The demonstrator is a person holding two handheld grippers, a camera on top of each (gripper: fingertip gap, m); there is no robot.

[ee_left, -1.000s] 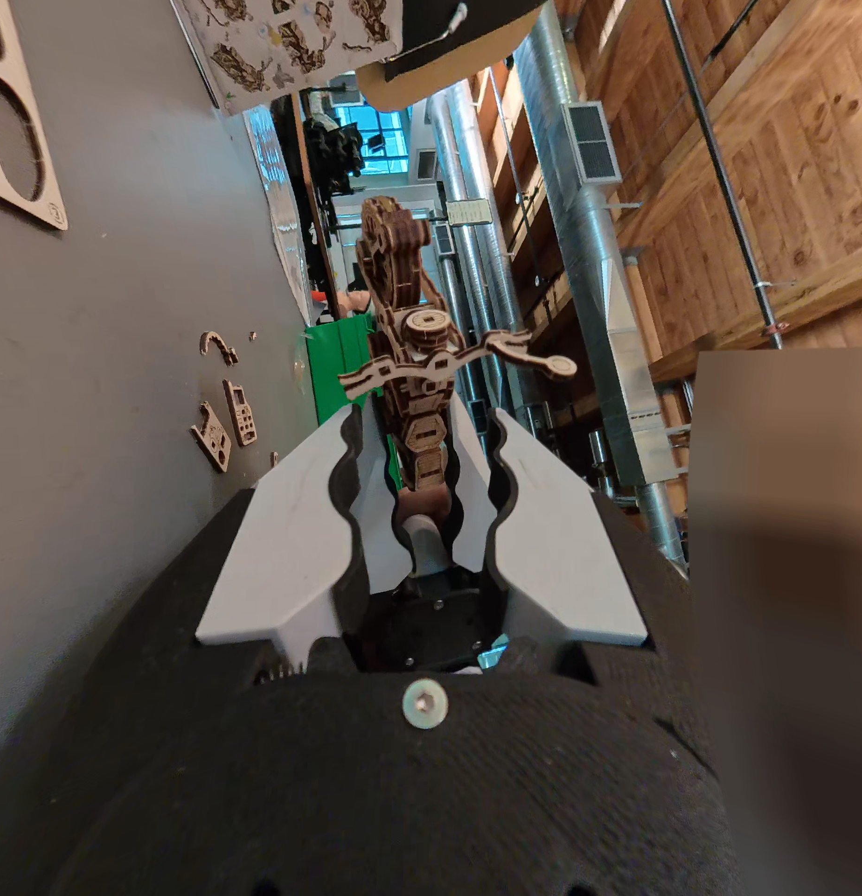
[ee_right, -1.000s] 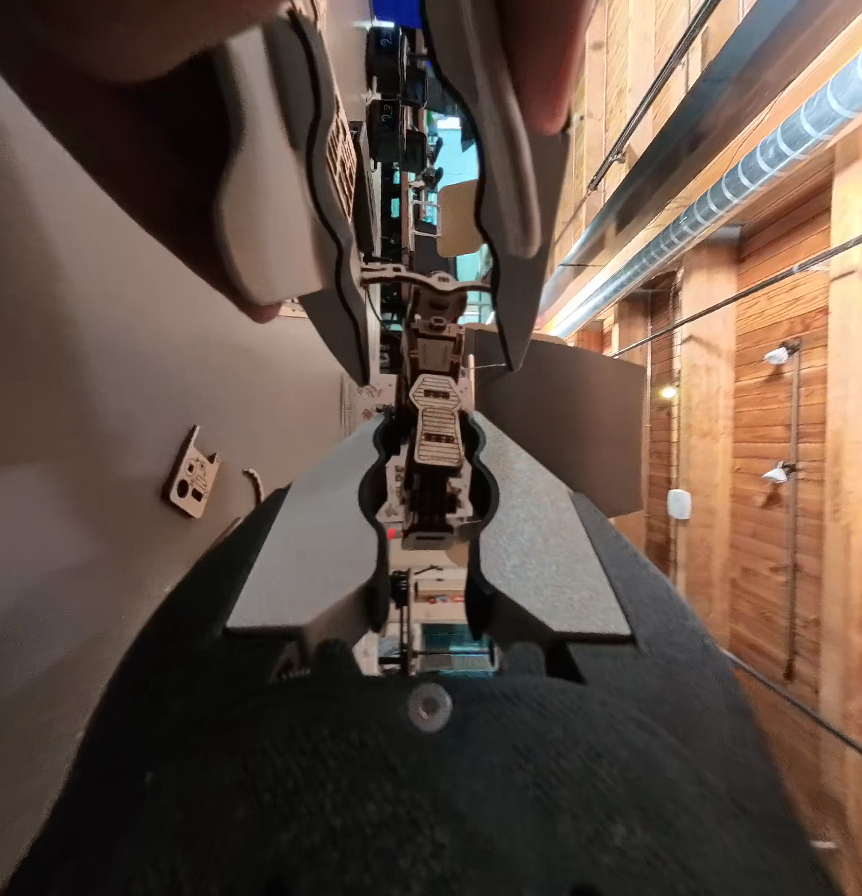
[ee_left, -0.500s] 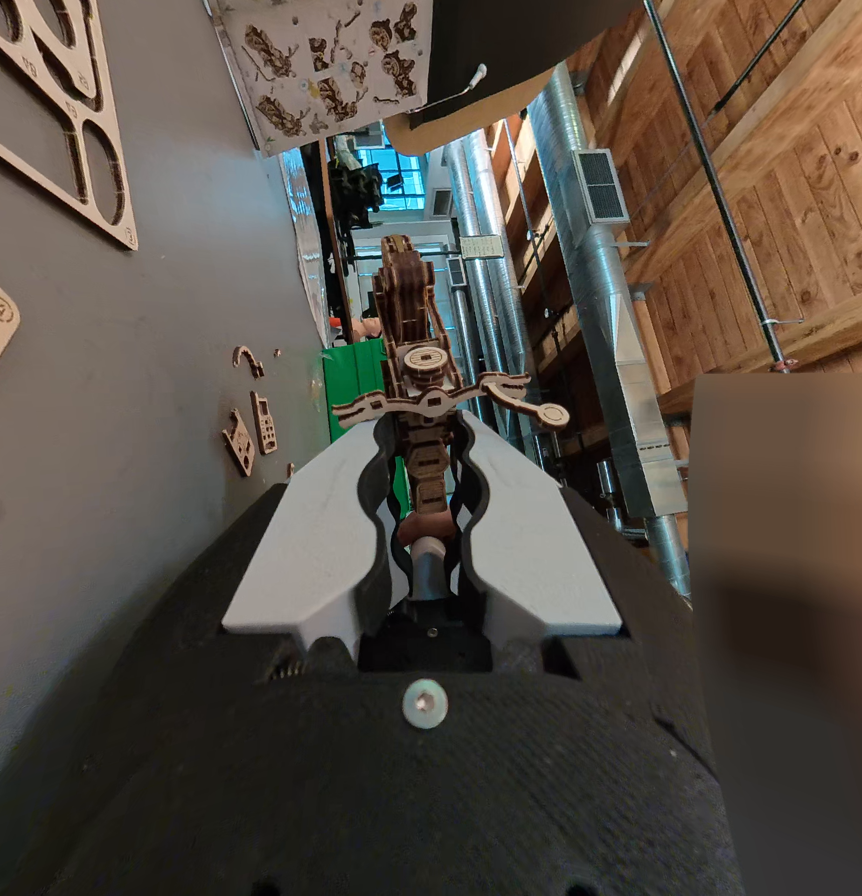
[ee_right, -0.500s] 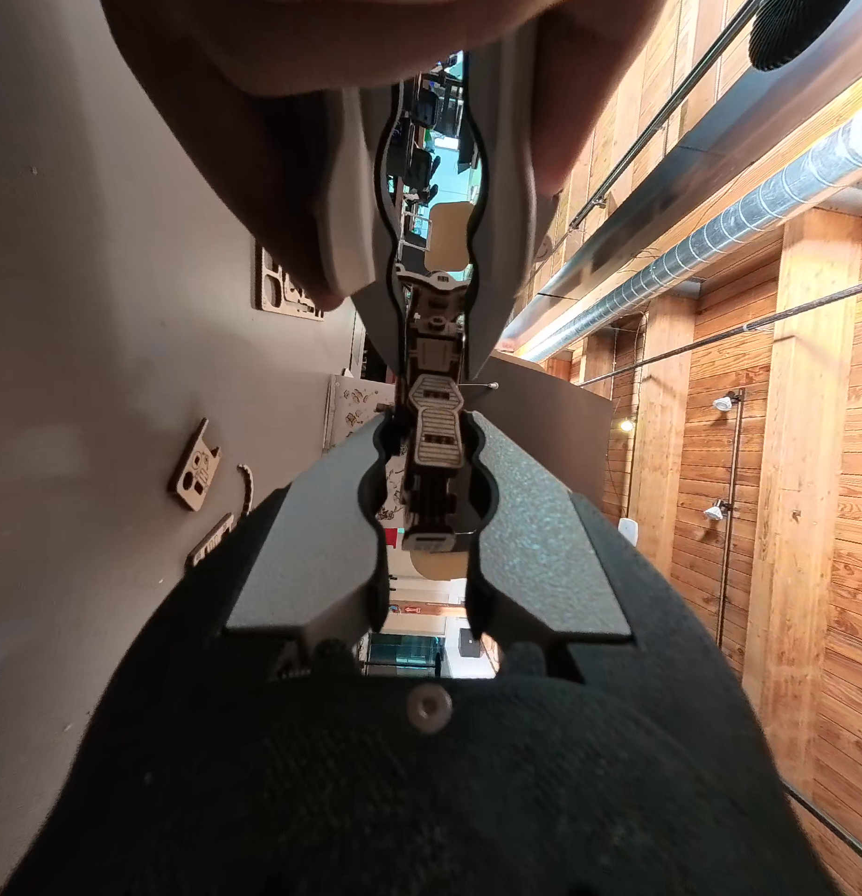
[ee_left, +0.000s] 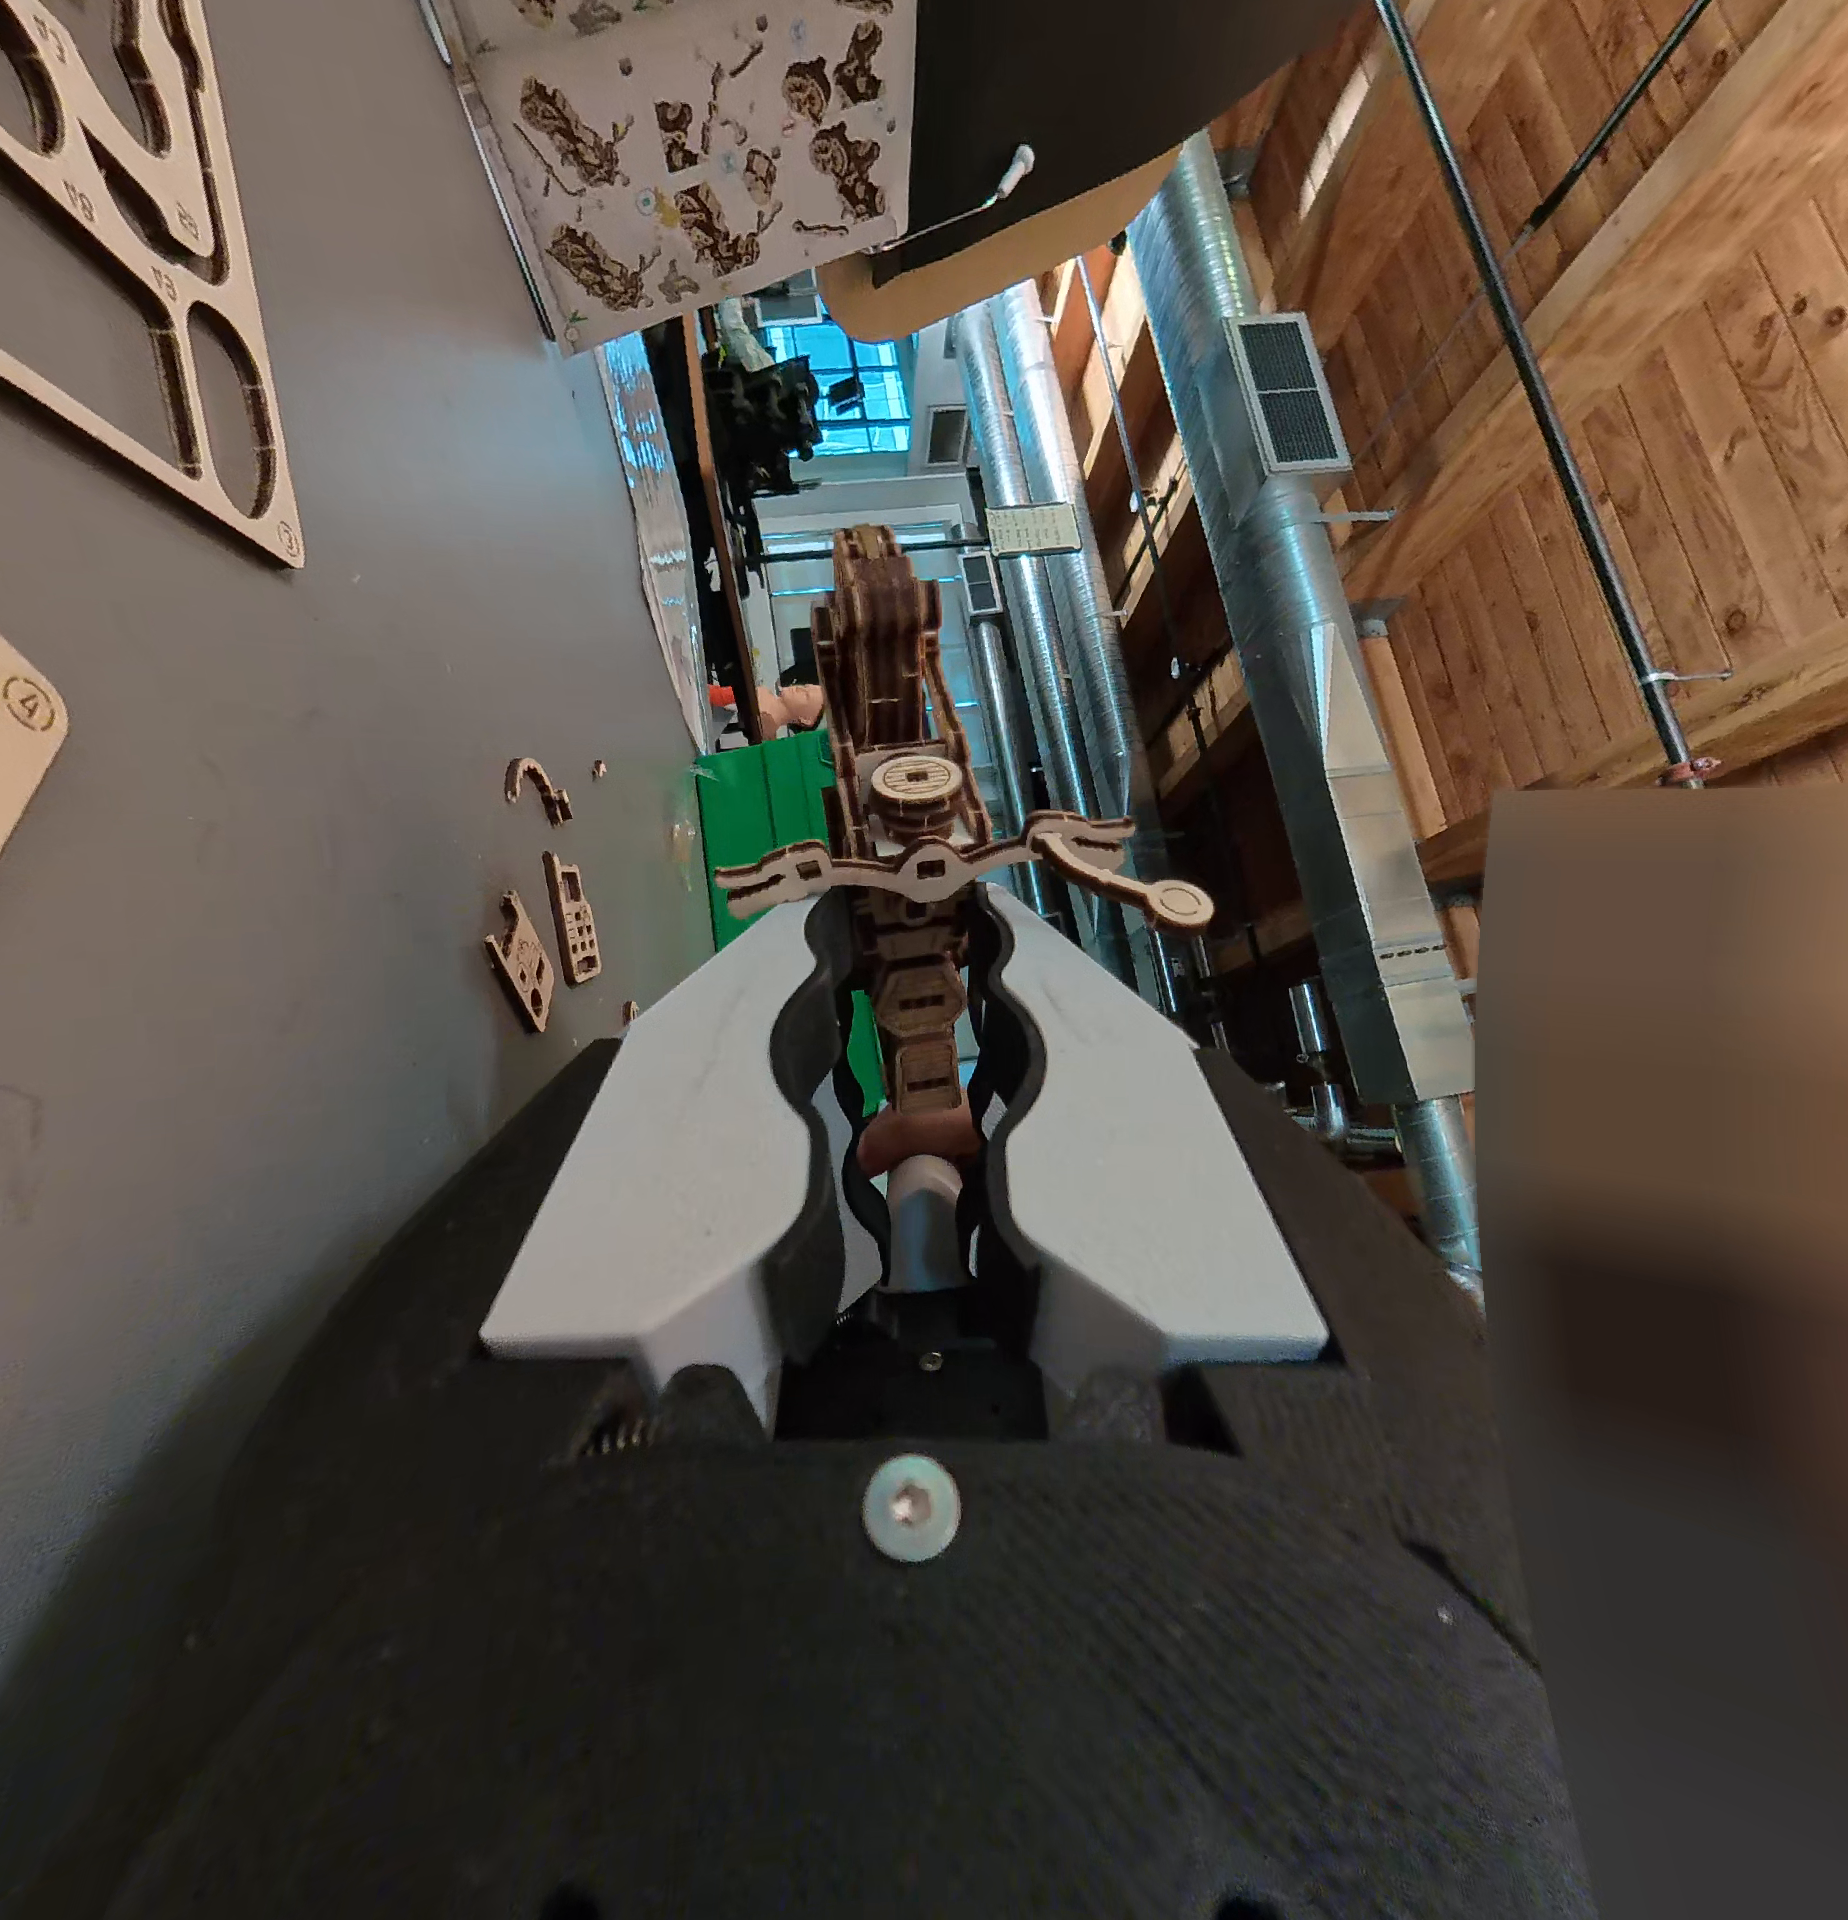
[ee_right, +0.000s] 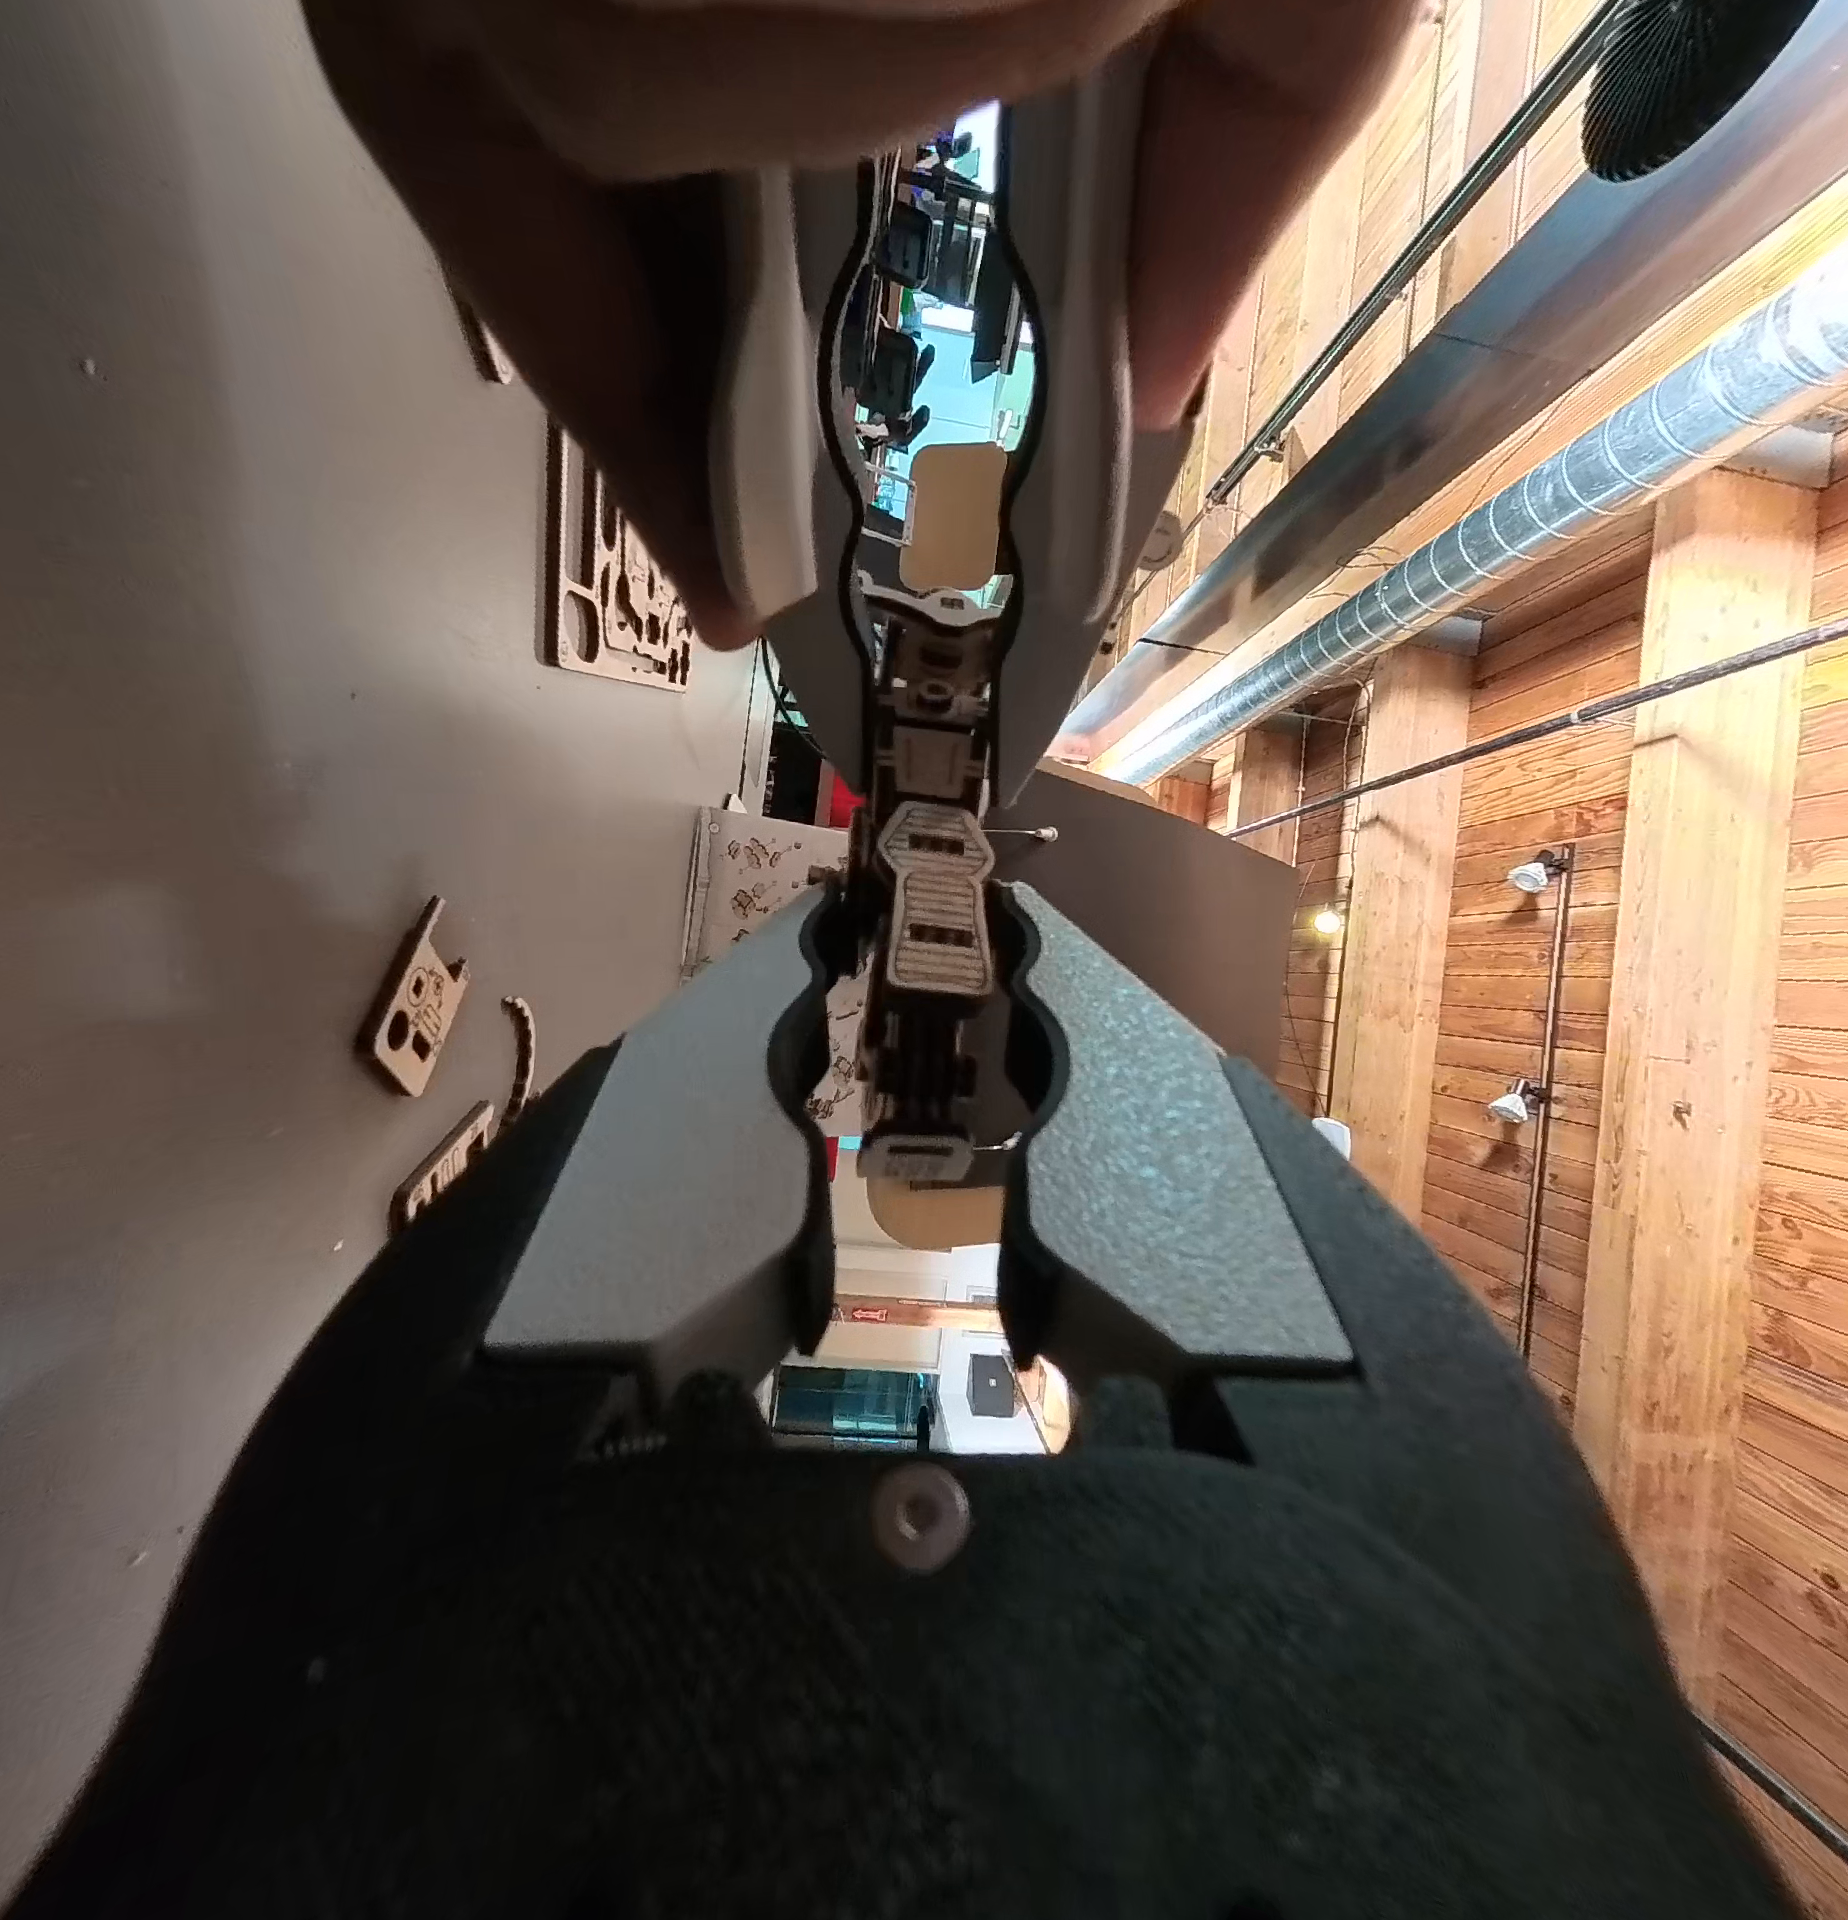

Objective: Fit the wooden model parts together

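Wooden model [ee_left: 904, 883] lies lengthwise between both grippers: left gripper [ee_left: 904, 935] clamps below its handlebar [ee_left: 930, 871], right gripper [ee_right: 915, 935] clamps the opposite end.

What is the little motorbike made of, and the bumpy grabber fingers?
The motorbike model looks like thin unpainted plywood: pale faces, dark scorched-looking cut edges. The left gripper fingers seem matte grey plastic lined with wavy black rubbery pads, probably.

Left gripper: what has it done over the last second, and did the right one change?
The left gripper closed from wide open onto the wooden model, its fingers now pressing just below the handlebar piece. The right gripper stayed shut on the model's other end. The loose parts on the grey table stayed put.
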